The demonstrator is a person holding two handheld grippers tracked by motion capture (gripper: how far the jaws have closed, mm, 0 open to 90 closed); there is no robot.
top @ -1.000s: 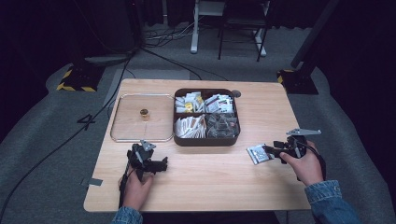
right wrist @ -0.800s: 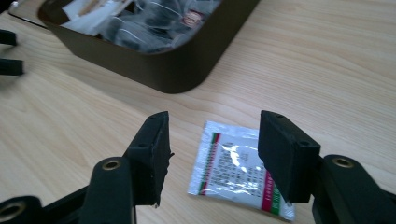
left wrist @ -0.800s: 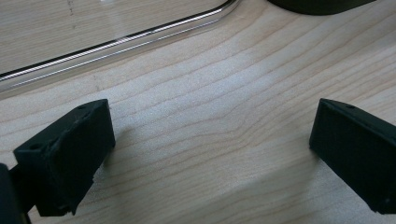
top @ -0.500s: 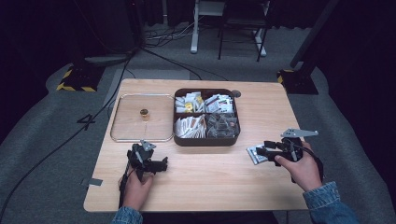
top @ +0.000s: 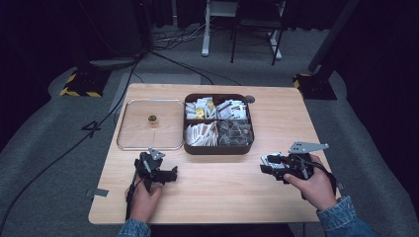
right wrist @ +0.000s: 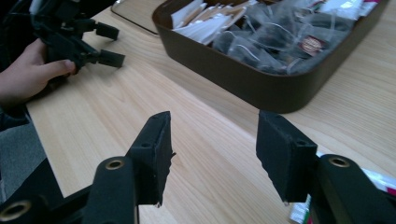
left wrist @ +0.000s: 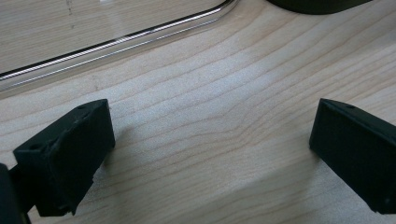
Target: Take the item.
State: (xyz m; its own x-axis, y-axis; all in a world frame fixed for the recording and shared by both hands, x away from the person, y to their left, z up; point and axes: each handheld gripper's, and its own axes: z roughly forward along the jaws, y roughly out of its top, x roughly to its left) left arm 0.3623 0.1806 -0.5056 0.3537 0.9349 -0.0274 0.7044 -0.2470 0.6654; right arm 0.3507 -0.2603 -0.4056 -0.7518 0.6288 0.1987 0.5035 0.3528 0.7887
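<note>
The black two-jaw left gripper rests on the light wooden table near its front left edge, held in the person's left hand. In the left gripper view its jaws stand wide apart over bare wood with nothing between them. Just beyond them runs the rounded rim of the clear, flat rectangular tray, and a dark edge is cut off at the top of that view.

The black right gripper, topped by a grey three-cornered plate, sits near the front right of the table in the person's right hand, whose denim sleeve is cut off by the bottom edge. In the right gripper view its jaws are also parted and hold nothing. A small white packet lies on the table just beside and partly under the right jaw; most of it is hidden, and its print cannot be read.

Farther off, the dark brown compartmented box stands at the table's middle, filled with white paper sachets and clear-wrapped tea bags whose labels are too small to make out. To its left the clear tray carries a small brass-coloured round object that is hard to identify.
</note>
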